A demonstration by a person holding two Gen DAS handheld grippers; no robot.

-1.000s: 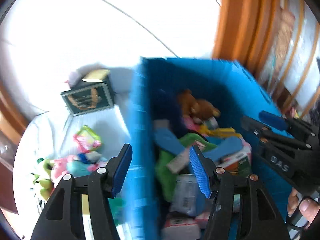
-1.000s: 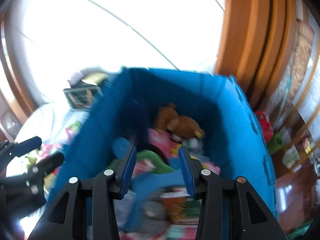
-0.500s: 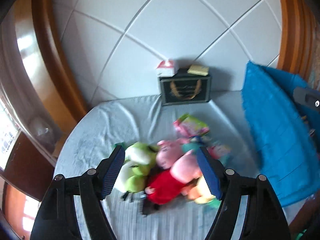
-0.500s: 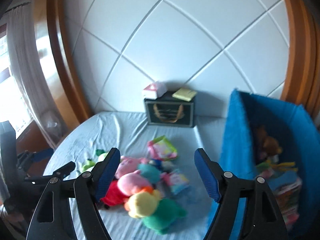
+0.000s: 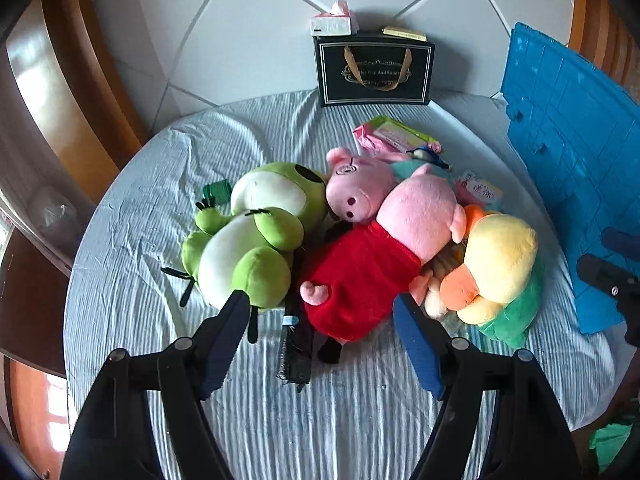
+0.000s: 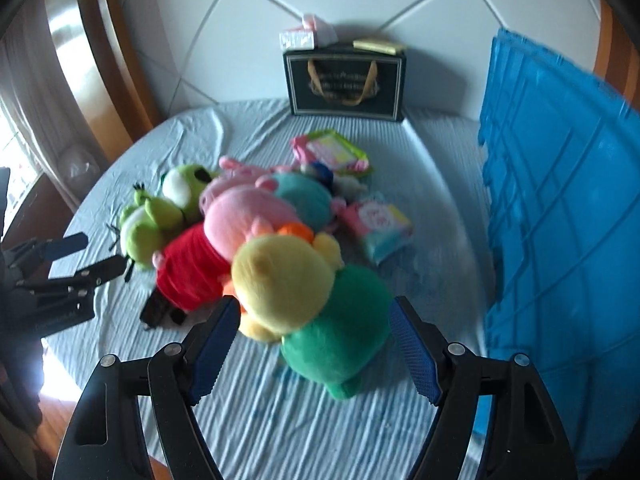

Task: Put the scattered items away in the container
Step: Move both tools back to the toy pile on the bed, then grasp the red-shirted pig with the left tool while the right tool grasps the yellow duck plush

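Your right gripper (image 6: 312,342) hangs with its jaws spread wide over the yellow-and-green plush (image 6: 316,304), touching nothing. Just behind it lies the pink pig plush in red (image 6: 208,252), and the blue container (image 6: 560,220) stands to your right on the bed (image 6: 400,420).

Daylight enters from the left, glaring on the wooden frame (image 5: 38,92) and blowing out the window (image 6: 16,160). The left wrist view is sharp; the right wrist view is blurred throughout. The black gift bag (image 5: 374,70) casts a soft shadow on the white wall (image 5: 248,40). Fisheye curvature bends the edges, with dark corners.
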